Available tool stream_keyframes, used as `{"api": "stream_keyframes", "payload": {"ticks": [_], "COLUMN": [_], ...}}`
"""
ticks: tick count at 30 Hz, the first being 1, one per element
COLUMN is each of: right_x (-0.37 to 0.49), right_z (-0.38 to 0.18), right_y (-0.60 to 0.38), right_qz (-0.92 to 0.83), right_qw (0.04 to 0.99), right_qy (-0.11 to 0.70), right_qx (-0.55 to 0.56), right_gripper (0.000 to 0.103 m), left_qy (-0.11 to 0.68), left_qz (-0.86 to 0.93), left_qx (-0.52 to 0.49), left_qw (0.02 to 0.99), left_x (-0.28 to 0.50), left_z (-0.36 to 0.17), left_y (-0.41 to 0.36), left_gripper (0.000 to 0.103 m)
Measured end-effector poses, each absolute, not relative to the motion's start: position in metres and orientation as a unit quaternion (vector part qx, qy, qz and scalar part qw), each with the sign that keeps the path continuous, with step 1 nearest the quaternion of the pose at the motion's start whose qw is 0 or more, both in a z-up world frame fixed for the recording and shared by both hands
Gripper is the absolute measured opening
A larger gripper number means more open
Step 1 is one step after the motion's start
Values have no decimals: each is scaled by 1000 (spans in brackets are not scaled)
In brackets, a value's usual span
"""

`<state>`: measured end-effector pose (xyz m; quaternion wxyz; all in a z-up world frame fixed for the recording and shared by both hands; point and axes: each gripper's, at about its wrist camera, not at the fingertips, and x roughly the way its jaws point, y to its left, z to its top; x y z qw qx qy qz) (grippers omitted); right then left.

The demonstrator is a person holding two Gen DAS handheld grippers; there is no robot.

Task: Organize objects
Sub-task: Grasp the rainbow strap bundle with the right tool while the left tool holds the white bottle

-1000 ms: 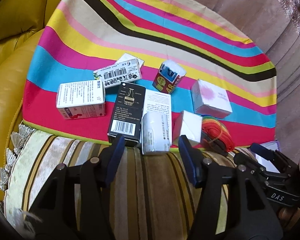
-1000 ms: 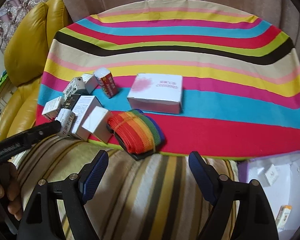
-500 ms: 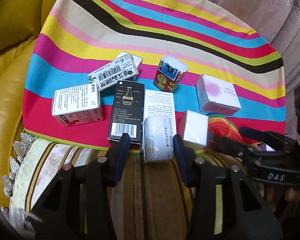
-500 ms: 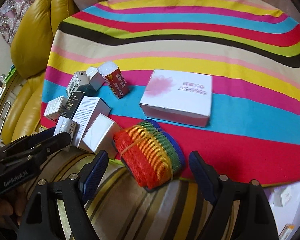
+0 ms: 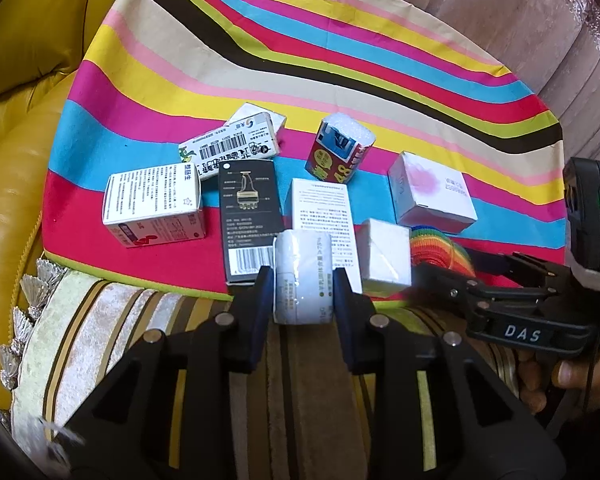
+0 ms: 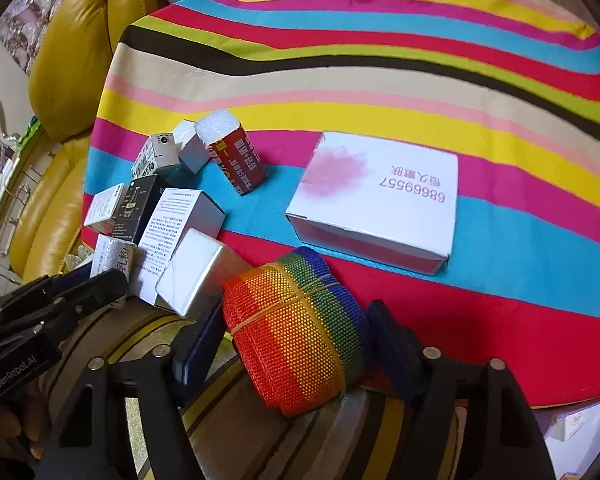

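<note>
Several small boxes lie on a striped cloth (image 5: 340, 64) near its front edge. My left gripper (image 5: 302, 286) is shut on a white wrapped packet (image 5: 303, 276), its pads pressed on both sides. My right gripper (image 6: 296, 332) straddles a rainbow mesh bundle (image 6: 292, 332) tied with a rubber band; the jaws stand close to its sides with a small gap on the right. The bundle also shows in the left wrist view (image 5: 440, 246). Beside the packet lie a black box (image 5: 250, 216), a white printed box (image 5: 322, 216) and a plain white box (image 5: 384, 256).
A pink-and-white box (image 6: 376, 200) lies behind the bundle. A red battery pack (image 5: 338, 154), a barcode box (image 5: 230, 150) and a white medicine box (image 5: 152, 204) lie further back. A yellow leather sofa (image 5: 12, 152) is at the left. A striped cushion (image 5: 300, 380) is under both grippers.
Both grippers moved forward. The left jaws closed onto the white packet. The right jaws came around the rainbow bundle and narrowed toward it.
</note>
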<state>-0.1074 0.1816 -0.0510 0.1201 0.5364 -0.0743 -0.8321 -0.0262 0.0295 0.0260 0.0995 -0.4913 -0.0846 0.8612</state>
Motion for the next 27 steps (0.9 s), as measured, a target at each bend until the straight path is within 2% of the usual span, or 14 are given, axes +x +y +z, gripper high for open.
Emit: {"api": "stream_keyframes", "payload": {"ticks": [7, 27], "right_x": [-89, 0], "right_z": [-38, -2], "right_y": [182, 230], "right_qz": [-851, -881], "right_qw": [87, -7], "right_qy": [-55, -116], "right_qx": [514, 458], "right_gripper": [71, 71], "left_qy": [-85, -65], "left_qz": [869, 850], "left_qx": [-477, -468], "left_qw": [105, 235], "left_x": [-19, 12], "left_z": [35, 50], "left_y": [31, 111], "left_gripper": [33, 33]}}
